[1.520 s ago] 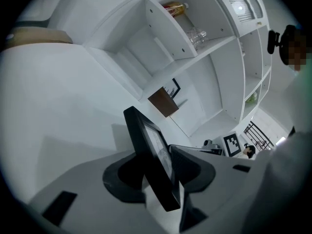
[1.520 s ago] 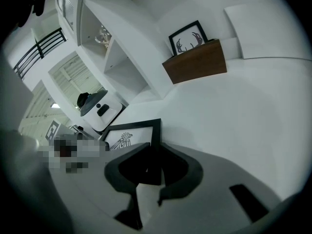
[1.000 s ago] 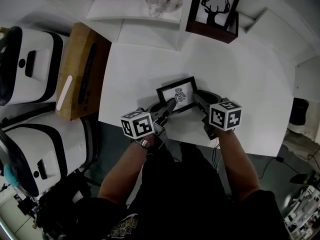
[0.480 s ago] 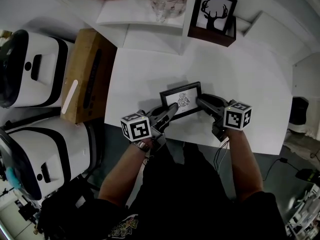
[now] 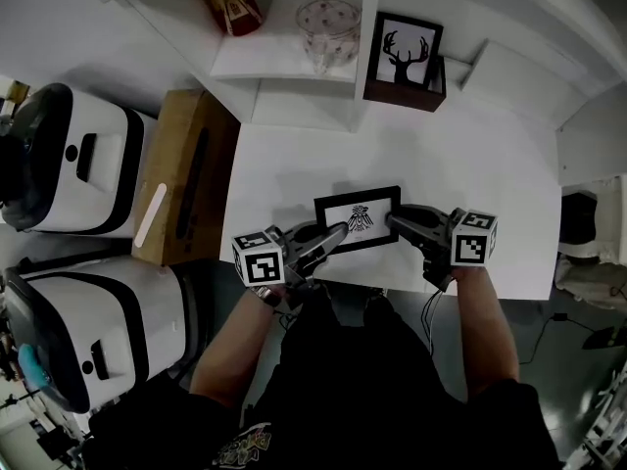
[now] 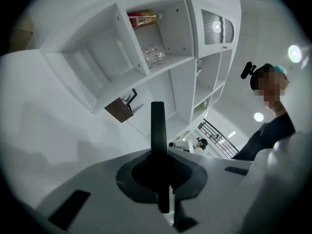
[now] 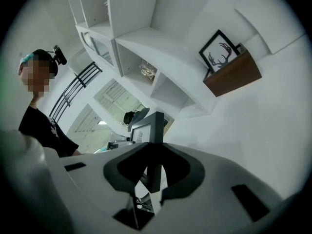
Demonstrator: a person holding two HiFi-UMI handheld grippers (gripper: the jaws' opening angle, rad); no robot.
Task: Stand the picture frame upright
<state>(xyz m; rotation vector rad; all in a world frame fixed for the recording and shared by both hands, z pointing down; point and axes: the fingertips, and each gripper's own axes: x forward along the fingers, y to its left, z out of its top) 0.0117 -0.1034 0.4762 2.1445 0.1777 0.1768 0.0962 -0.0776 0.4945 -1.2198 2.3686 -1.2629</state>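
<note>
Left gripper [image 5: 336, 232] clamps the picture frame [image 5: 358, 219] over the worktop [image 5: 470, 164]; right gripper [image 5: 395, 217], jaws just closing, seemingly pinches its other edge.

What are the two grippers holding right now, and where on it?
Both hold the picture frame: the left gripper is clamped on its left edge, the right gripper on its right edge, its jaws having just been closing.

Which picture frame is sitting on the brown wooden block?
The black frame with the deer silhouette, upright at the back by the shelves; the black bird-print frame is over the white table.
</note>
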